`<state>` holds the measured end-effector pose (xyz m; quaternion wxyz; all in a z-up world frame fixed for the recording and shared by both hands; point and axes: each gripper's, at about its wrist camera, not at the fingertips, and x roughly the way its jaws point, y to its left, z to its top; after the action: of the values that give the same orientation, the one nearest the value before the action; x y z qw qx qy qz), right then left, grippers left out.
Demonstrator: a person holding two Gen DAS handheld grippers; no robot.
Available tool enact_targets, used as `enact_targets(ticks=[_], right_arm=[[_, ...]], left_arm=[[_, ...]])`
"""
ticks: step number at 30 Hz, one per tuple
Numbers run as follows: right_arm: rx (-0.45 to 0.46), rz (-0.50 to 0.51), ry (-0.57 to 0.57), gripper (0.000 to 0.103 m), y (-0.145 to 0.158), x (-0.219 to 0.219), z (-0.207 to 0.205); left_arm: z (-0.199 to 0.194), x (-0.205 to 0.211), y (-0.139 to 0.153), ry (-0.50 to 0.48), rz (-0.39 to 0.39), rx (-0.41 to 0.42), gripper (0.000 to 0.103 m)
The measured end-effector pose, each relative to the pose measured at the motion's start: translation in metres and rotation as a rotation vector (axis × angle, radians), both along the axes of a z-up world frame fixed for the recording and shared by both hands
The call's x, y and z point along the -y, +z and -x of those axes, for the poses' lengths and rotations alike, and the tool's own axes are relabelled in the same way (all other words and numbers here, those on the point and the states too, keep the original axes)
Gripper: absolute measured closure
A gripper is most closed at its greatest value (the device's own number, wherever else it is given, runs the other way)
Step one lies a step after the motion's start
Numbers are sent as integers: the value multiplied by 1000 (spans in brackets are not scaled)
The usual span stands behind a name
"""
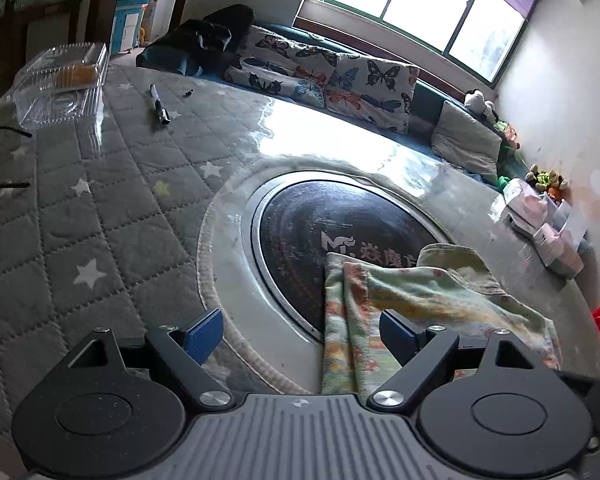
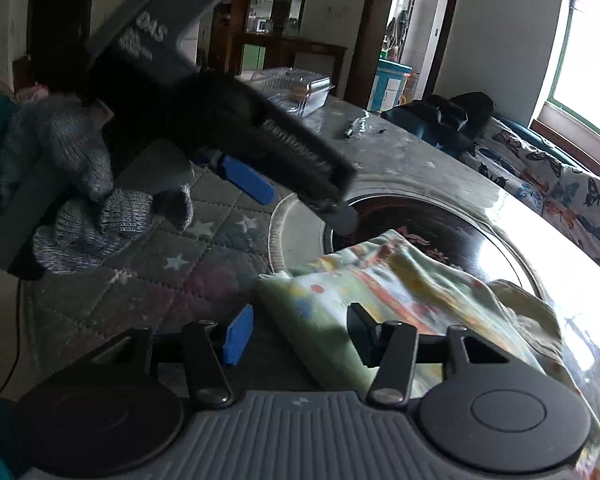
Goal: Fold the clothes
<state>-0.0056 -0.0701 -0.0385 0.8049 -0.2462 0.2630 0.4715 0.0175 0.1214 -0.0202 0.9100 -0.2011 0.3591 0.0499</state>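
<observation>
The garment [image 1: 428, 300], a pale green piece with a bright printed pattern, lies bunched and partly doubled over on the table [image 1: 100, 208], its far edge draped over the round dark cooktop [image 1: 324, 232] set into the table's middle. It looks already folded lengthwise at least once, with a narrow band lying along its left side, so the step in hand seems to be a mid-fold regrasp rather than the start.

The left gripper [image 1: 302, 332] hovers low over the near left edge of the cloth with its jaws spread wide and nothing between them; the right-hand pad sits above the fabric, the other over the cooktop's pale rim. The right gripper [image 2: 300, 338] is likewise released, jaws apart, straddling the cloth's near corner. In the right wrist view the gloved left hand [image 2: 72, 216] holds its tool just beside and above the cloth.

The next move probably calls for each set of jaws to drop onto a cloth edge, pinch it, and carry it across for another fold.
</observation>
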Motion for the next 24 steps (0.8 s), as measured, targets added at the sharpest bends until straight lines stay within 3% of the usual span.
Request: enact_targets(ticks=[4, 9, 24], right_arm=[[6, 25, 5, 60, -8, -13, 0], [-28, -10, -15, 82, -3, -9, -8], [-110, -207, -88, 91, 32, 33, -21]], left_arm=[[-2, -2, -4, -1, 68, -15, 16], [-6, -2, -8, 6, 136, -30, 16], [-29, 10, -15, 38, 387, -86, 18]])
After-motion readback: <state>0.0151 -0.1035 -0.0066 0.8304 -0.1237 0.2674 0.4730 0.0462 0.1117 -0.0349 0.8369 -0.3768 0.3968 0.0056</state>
